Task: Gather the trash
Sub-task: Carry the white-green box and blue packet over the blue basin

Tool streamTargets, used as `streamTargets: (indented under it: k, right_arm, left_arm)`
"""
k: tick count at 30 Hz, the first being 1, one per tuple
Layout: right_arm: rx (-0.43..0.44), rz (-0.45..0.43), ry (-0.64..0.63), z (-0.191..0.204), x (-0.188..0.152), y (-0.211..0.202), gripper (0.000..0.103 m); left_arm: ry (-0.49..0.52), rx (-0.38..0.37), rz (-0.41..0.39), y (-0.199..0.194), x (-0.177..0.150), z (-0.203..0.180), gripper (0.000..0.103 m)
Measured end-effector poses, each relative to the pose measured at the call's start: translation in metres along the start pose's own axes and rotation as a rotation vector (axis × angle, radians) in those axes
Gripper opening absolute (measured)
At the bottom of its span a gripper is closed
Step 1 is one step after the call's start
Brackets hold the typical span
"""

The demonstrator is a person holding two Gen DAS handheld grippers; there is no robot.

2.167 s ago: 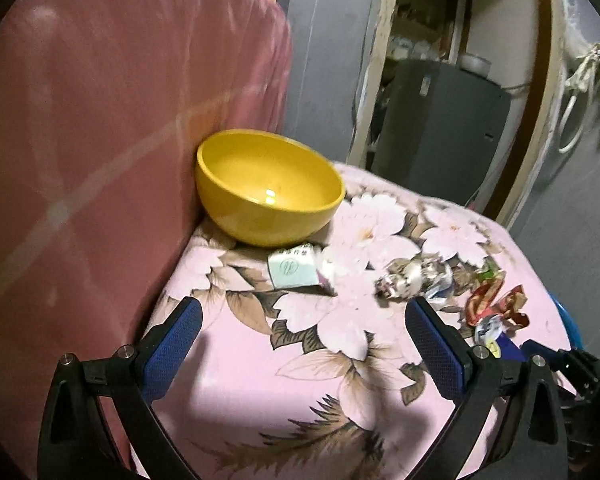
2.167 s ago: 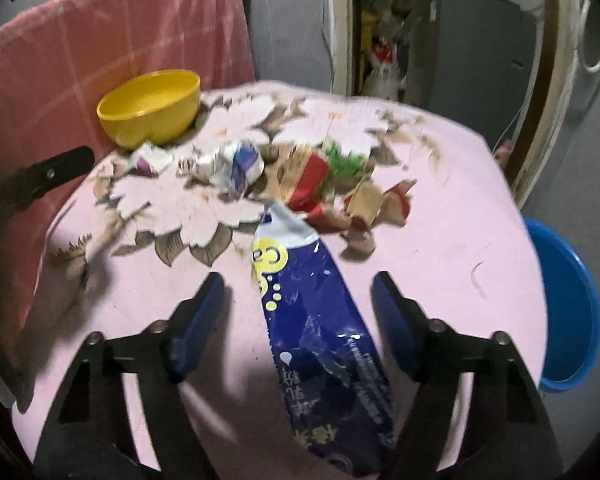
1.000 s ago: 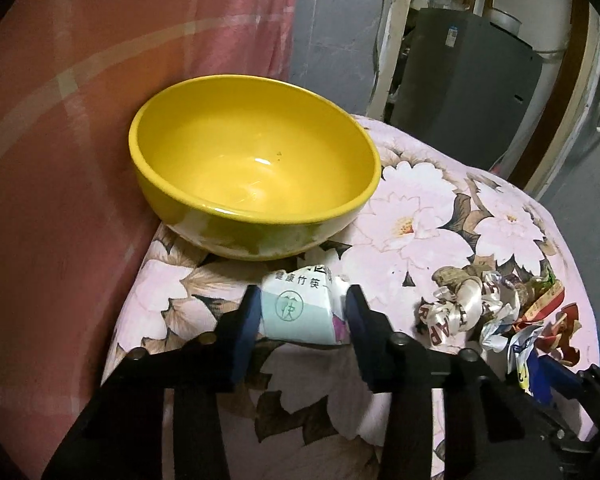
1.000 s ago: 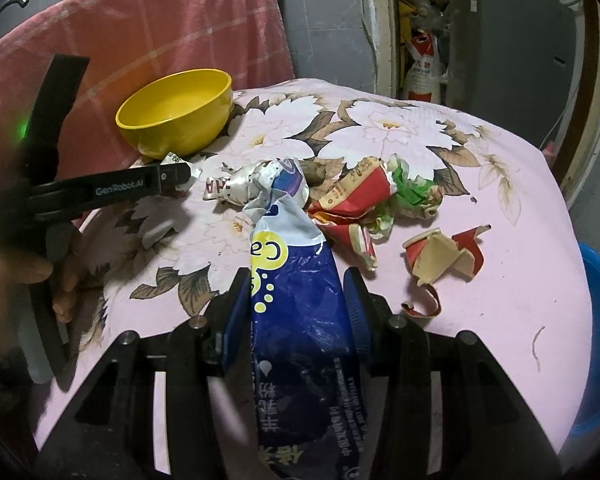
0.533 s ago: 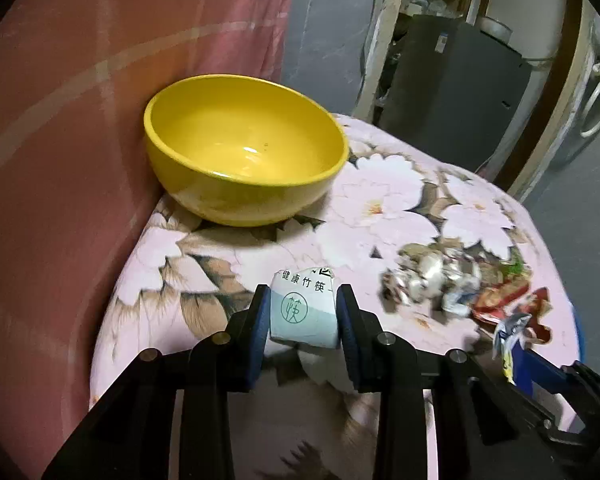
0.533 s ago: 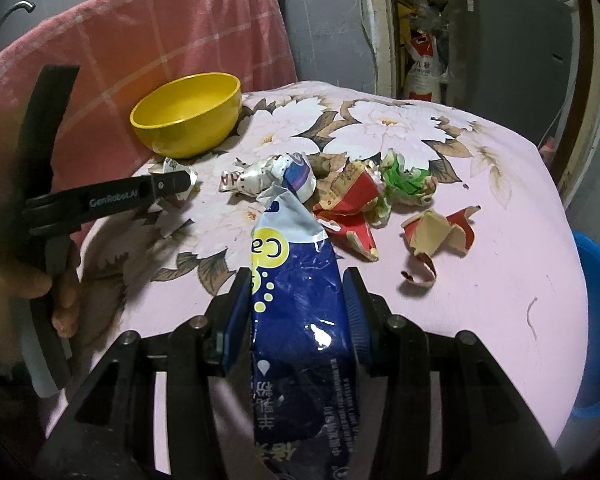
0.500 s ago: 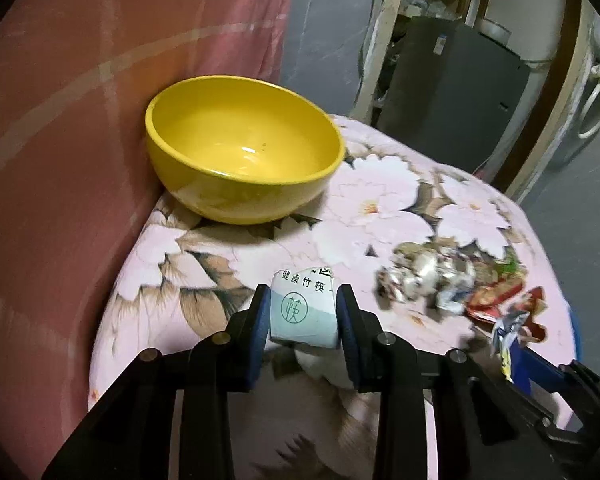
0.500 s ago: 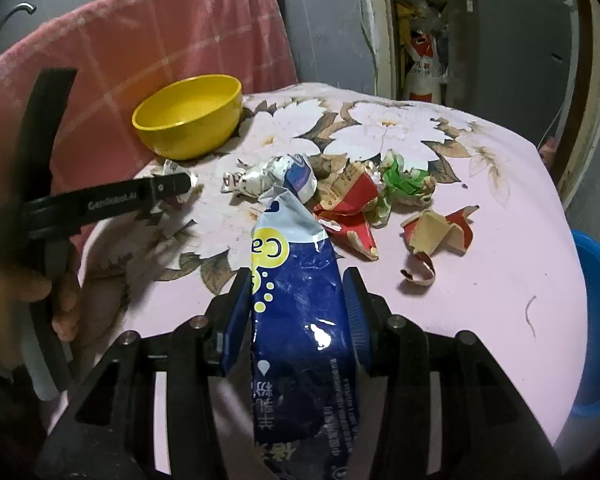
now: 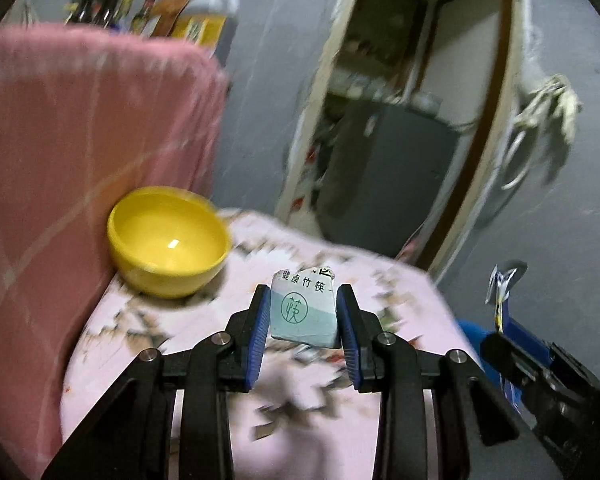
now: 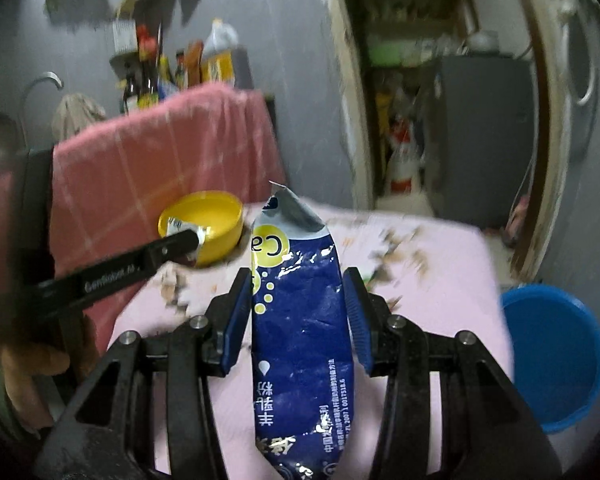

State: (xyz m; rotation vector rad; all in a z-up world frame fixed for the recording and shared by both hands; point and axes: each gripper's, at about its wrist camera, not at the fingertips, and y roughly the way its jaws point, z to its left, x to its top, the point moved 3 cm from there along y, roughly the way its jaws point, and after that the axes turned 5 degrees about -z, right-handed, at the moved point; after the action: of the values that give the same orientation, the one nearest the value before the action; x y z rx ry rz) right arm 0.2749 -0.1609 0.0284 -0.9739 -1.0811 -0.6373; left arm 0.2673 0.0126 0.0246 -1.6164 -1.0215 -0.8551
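My left gripper (image 9: 303, 312) is shut on a small pale green paper wrapper (image 9: 303, 308) with green print and holds it up above the table. My right gripper (image 10: 298, 312) is shut on a long blue foil bag (image 10: 300, 320) and holds it above the pink flowered tablecloth (image 10: 428, 264). In the right wrist view the left gripper (image 10: 188, 240) shows with the wrapper in front of the yellow bowl (image 10: 210, 226). Blurred scraps of trash (image 10: 400, 252) lie on the cloth. The blue bag's top (image 9: 500, 284) shows at the right in the left wrist view.
The yellow bowl (image 9: 168, 240) stands at the table's back left against a pink cloth-covered backrest (image 9: 80, 140). A blue bin (image 10: 556, 352) sits below the table's right edge. A doorway with a grey appliance (image 9: 384, 172) lies behind the table.
Both grippers have lifted away from the table with their trash held. The views have tilted up, the table and bowl now sit lower and farther, and the picture is blurred by motion.
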Motion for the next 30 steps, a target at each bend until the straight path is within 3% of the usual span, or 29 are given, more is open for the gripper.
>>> streamTargets:
  k: [7,14,24,30]
  right_arm:
    - [-0.097,-0.182,-0.032,-0.027,0.036,-0.051,0.053]
    - [-0.187,-0.283,-0.038,-0.065,0.055,-0.090,0.053]
    - [-0.278,-0.310,0.013,-0.127,0.048,-0.120,0.053]
    - [-0.315,-0.285,0.054,-0.162,0.036,-0.122,0.053]
  left_arm:
    - [0.053,-0.115,-0.145,-0.019,0.022,-0.061,0.029]
    - [0.122,-0.218,-0.212,-0.027,0.035,-0.125,0.030]
    - [0.209,-0.309,-0.203,-0.007,0.024,-0.198,0.031]
    - [0.236,-0.341,-0.144,0.019,0.010,-0.228,0.032]
